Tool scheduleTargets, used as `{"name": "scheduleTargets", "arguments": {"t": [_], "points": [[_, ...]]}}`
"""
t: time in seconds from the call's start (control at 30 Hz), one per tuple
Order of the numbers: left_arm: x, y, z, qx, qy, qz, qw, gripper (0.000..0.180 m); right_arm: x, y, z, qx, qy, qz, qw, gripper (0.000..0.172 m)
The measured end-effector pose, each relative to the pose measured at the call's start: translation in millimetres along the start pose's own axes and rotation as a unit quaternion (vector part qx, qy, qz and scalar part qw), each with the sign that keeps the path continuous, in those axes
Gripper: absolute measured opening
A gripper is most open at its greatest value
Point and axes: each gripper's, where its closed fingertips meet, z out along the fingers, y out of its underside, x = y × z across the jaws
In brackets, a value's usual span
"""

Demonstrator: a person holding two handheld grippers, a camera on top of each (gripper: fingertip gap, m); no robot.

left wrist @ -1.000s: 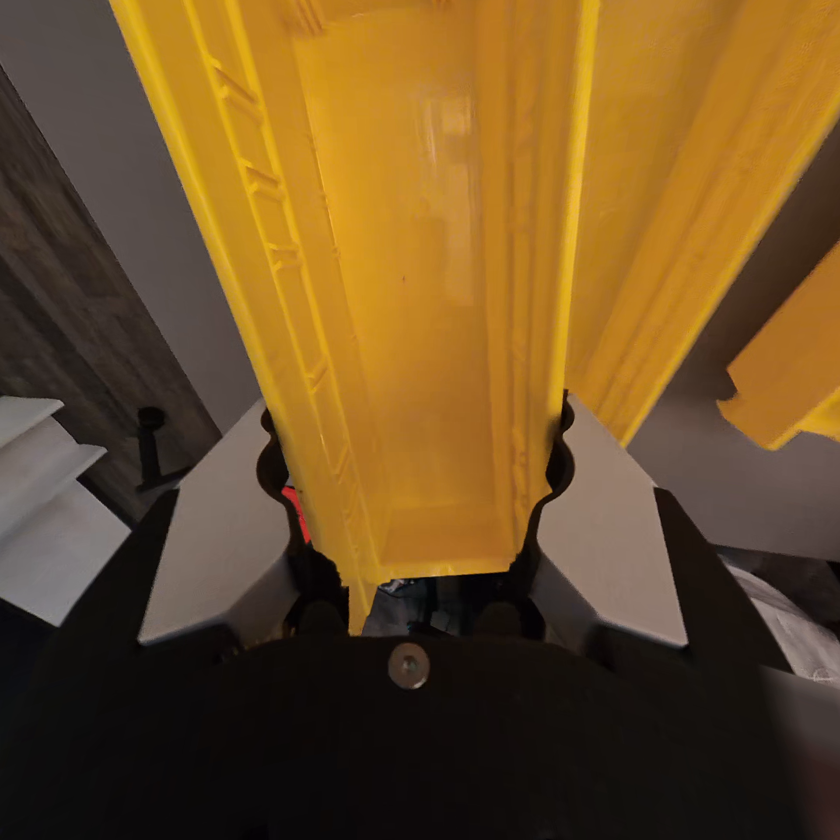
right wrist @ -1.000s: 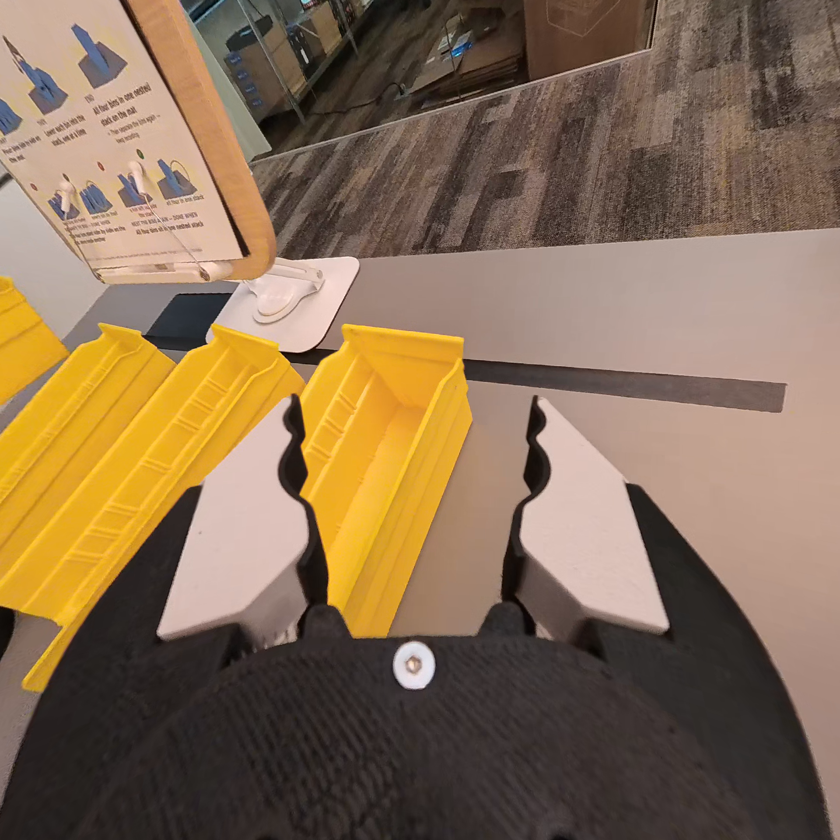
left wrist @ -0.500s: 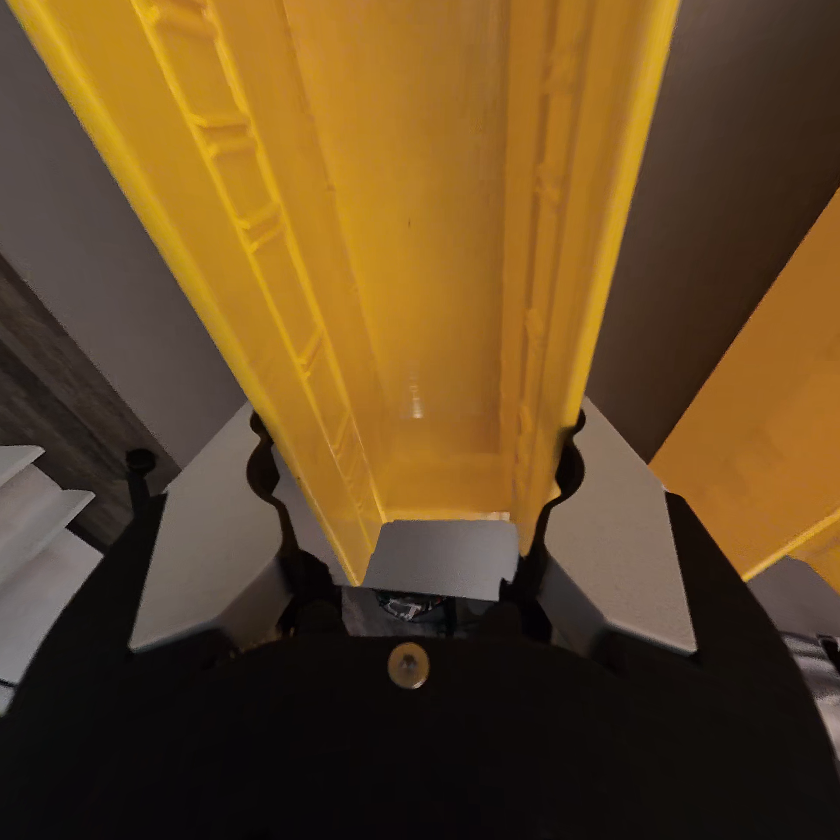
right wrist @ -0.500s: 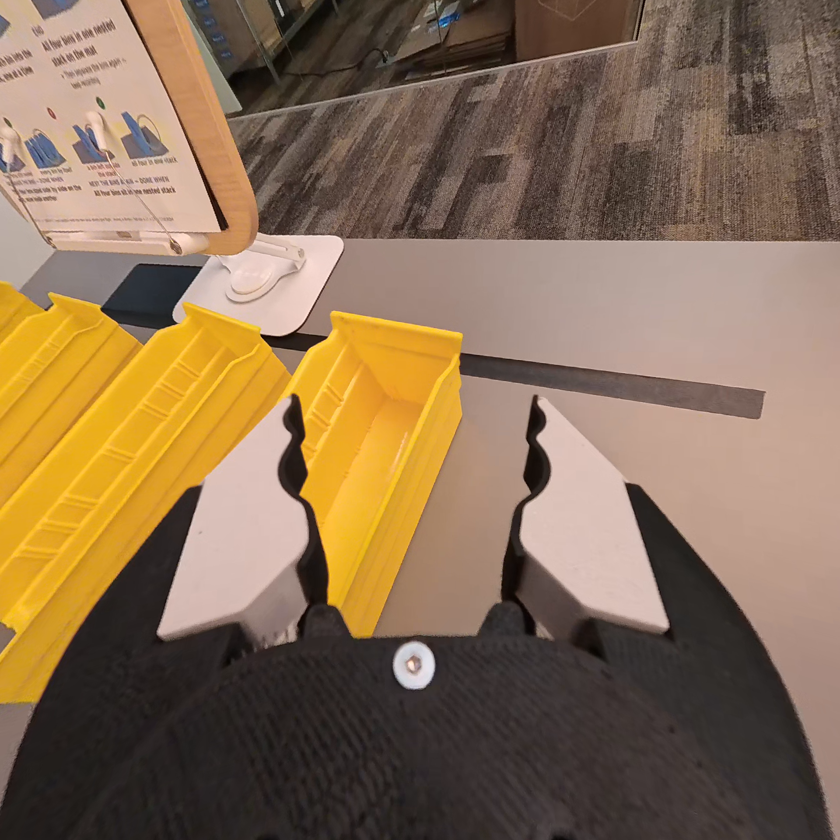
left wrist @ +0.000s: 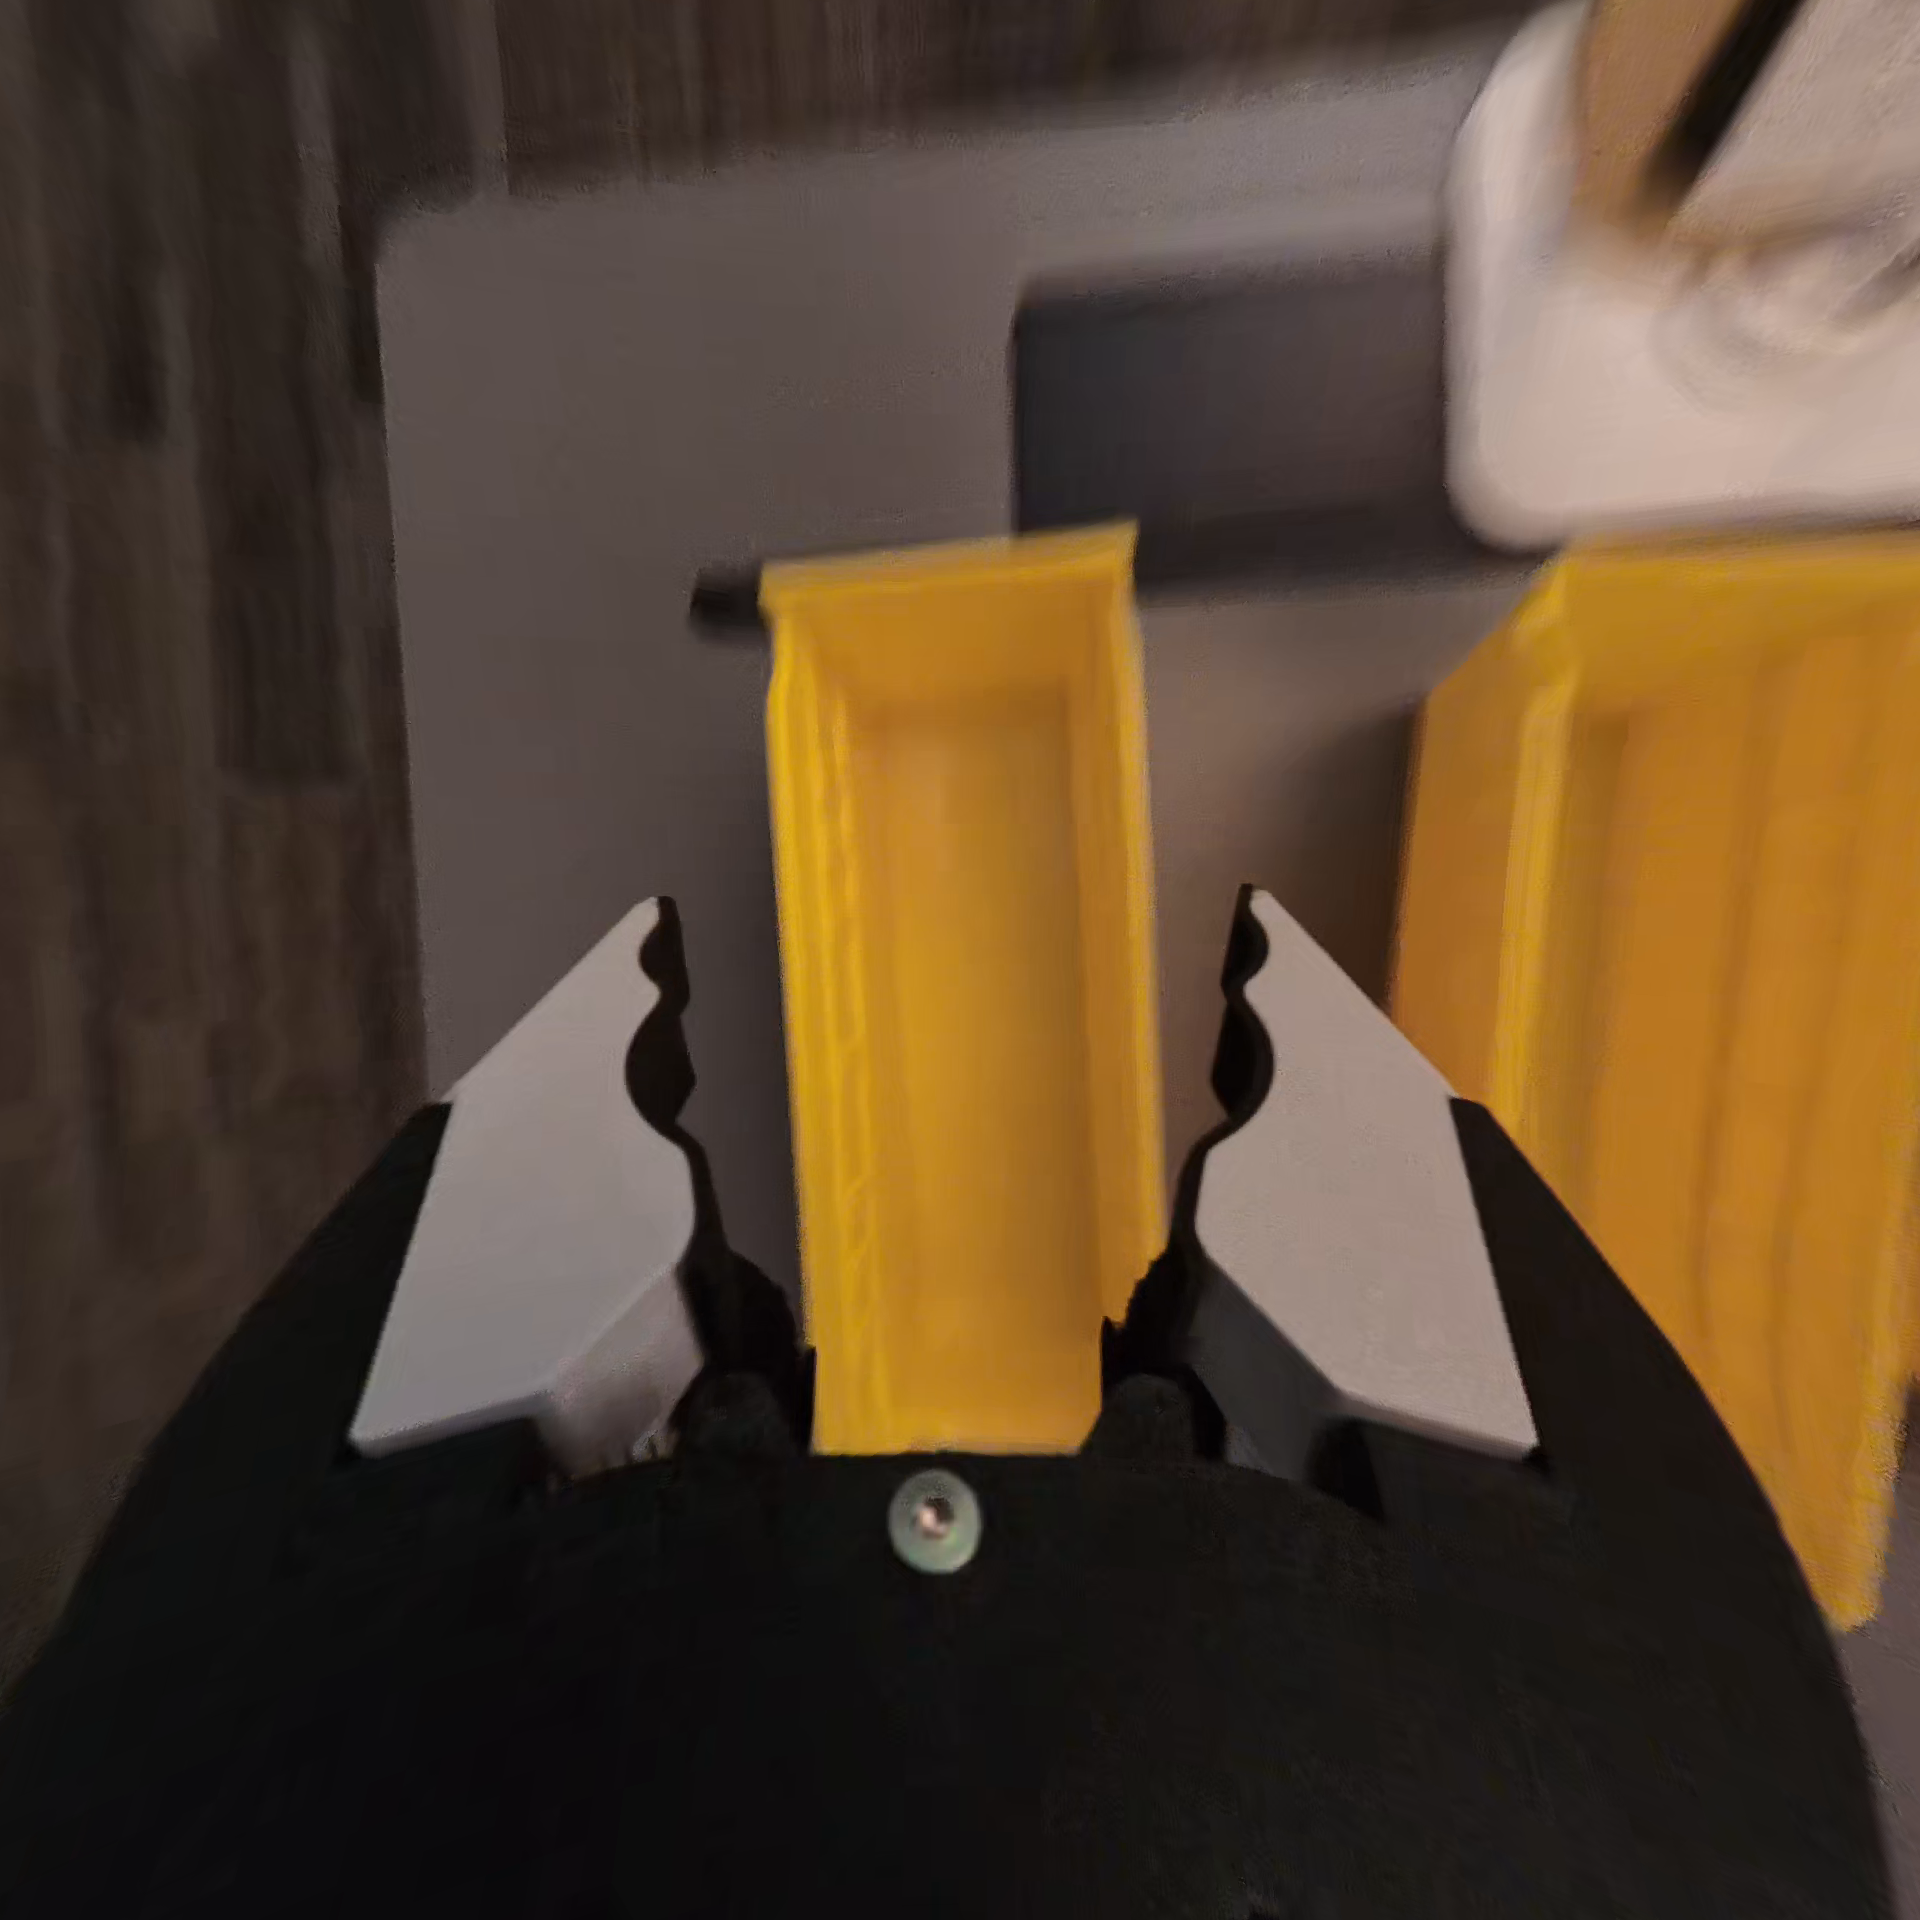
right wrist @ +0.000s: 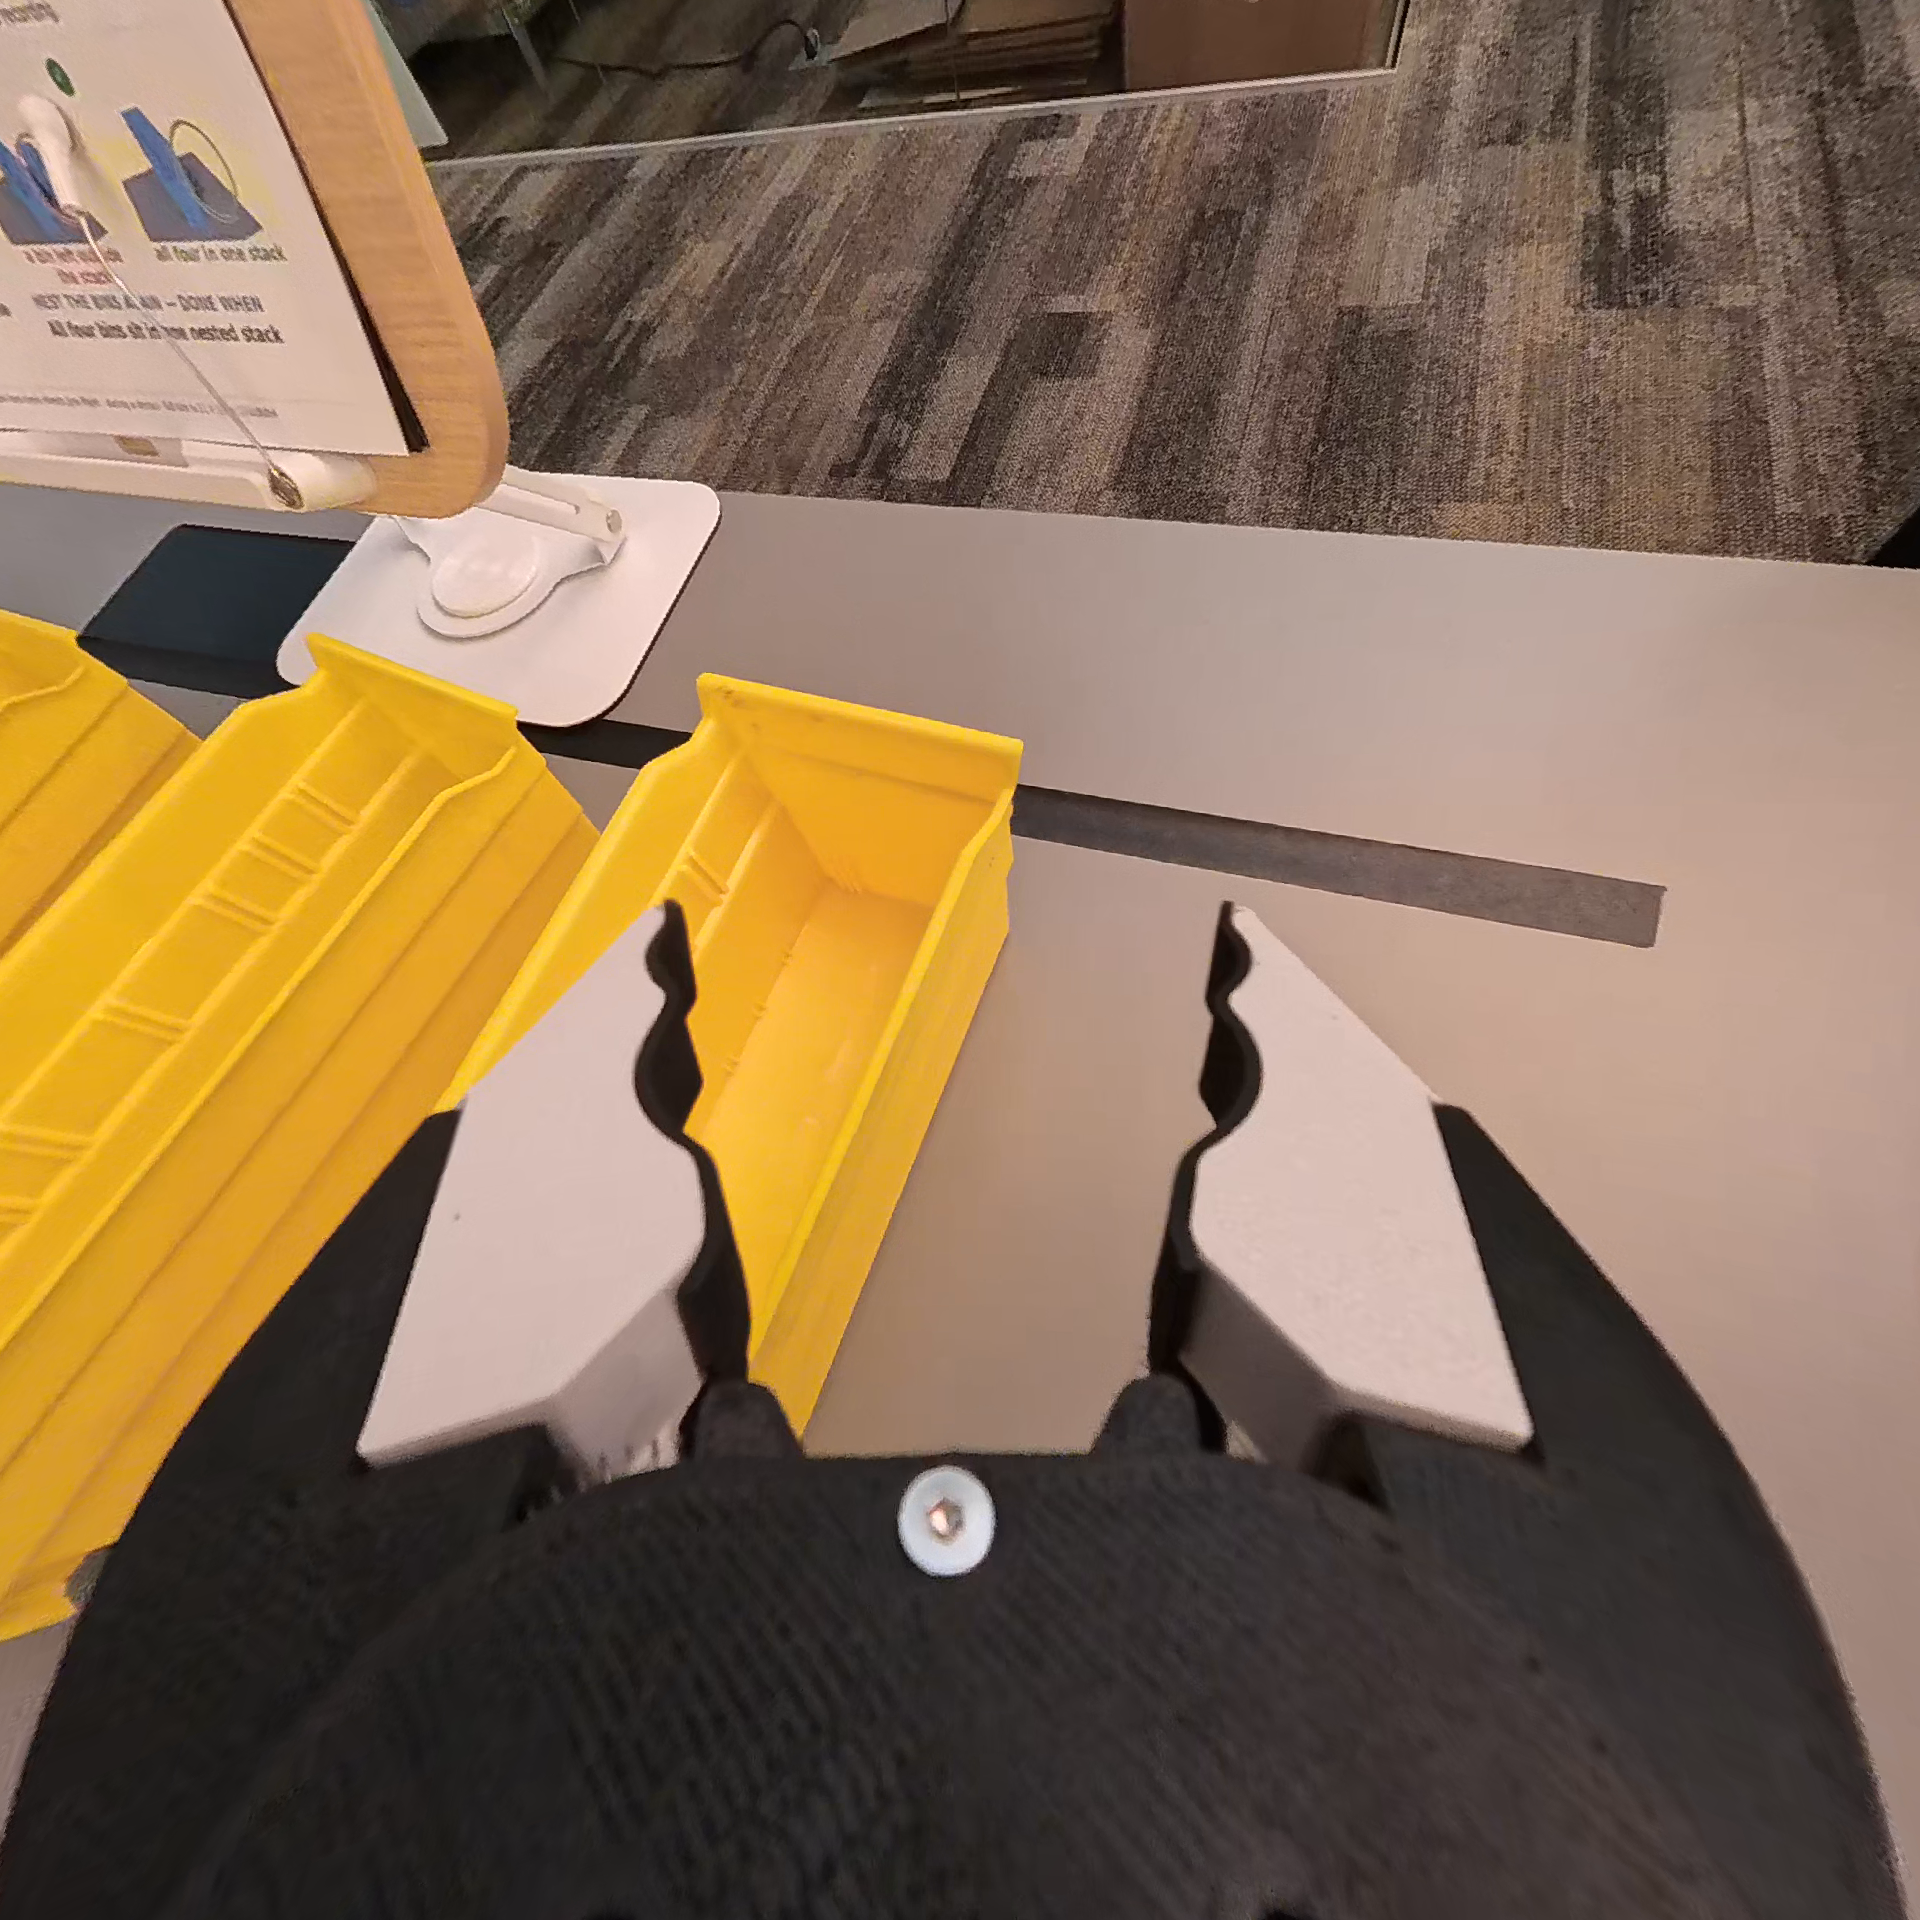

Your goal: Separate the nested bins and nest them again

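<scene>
Our left gripper [left wrist: 956,914] hangs spread wide and gripping nothing, a yellow bin [left wrist: 966,935] lying lengthwise between its fingers with clear gaps either side, while our right gripper [right wrist: 945,920] is likewise spread and bare, the nearest yellow bin [right wrist: 831,987] on the grey table [right wrist: 1351,675] under its left finger.

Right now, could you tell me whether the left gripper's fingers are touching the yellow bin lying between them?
Apart. The left wrist view shows grey table between each of the fingers and the yellow bin.
</scene>
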Motion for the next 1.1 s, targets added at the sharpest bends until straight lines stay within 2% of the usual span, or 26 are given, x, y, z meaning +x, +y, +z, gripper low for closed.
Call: {"name": "scheduleTargets", "arguments": {"t": [0.07,0.1,0.17,0.23,0.27,0.33,0.4,0.43,0.5,0.53,0.6,0.63,0.7,0.77,0.9,0.97,1.03,1.1], "points": [[32,-52,-34,0.153,0.08,-0.042,0.984,0.099,4,0,-3,0.0,0.01,-0.002,1.0,0.1],[53,-74,-59,0.232,0.137,-0.06,0.961,0.098,6,0,-5,-0.001,0.017,-0.003,1.0,0.1],[91,-98,-113,0.365,0.237,-0.077,0.897,0.088,11,-1,-10,0.0,0.032,-0.006,0.999,0.1],[124,-98,-159,0.463,0.302,-0.062,0.831,0.077,16,-3,-18,0.007,0.047,-0.006,0.999,0.1],[135,-92,-175,0.501,0.313,-0.052,0.805,0.07,18,-5,-23,0.011,0.053,-0.005,0.999,0.1],[142,-79,-195,0.568,0.289,-0.061,0.769,0.047,18,-7,-33,0.011,0.066,-0.001,0.998,0.102],[141,-67,-218,0.631,0.271,-0.084,0.722,0.053,9,-13,-46,0.02,0.071,-0.001,0.997,0.104],[144,-60,-224,0.638,0.278,-0.081,0.713,0.055,1,-18,-53,0.03,0.071,-0.002,0.997,0.105],[149,-45,-223,0.626,0.279,-0.051,0.727,0.06,-25,-25,-69,0.052,0.062,-0.008,0.997,0.106],[144,-38,-218,0.626,0.256,-0.041,0.735,0.059,-41,-23,-75,0.056,0.058,-0.004,0.997,0.109],[127,-38,-218,0.636,0.211,-0.028,0.742,0.06,-93,-12,-80,0.042,0.02,-0.002,0.999,0.117],[124,-37,-215,0.624,0.205,-0.015,0.754,0.058,-128,-8,-80,0.039,-0.02,-0.008,0.999,0.119],[120,-35,-210,0.603,0.203,-0.006,0.772,0.058,-190,-3,-74,0.035,-0.078,-0.018,0.996,0.121],[114,-34,-205,0.586,0.192,-0.005,0.787,0.057,-224,5,-52,-0.006,-0.075,-0.037,0.996,0.126],[83,-26,-182,0.528,0.062,0.005,0.847,0.057,-254,18,2,-0.108,-0.042,-0.031,0.993,0.138],[78,-20,-180,0.506,0.054,0.016,0.86,0.059,-256,26,23,-0.154,-0.02,-0.012,0.988,0.143],[74,-15,-187,0.511,0.068,0.021,0.857,0.057,-259,36,37,-0.198,0.0,0.005,0.98,0.146],[67,-13,-202,0.548,0.071,0.035,0.833,0.046,-247,48,47,-0.241,0.052,0.001,0.969,0.148]]}}
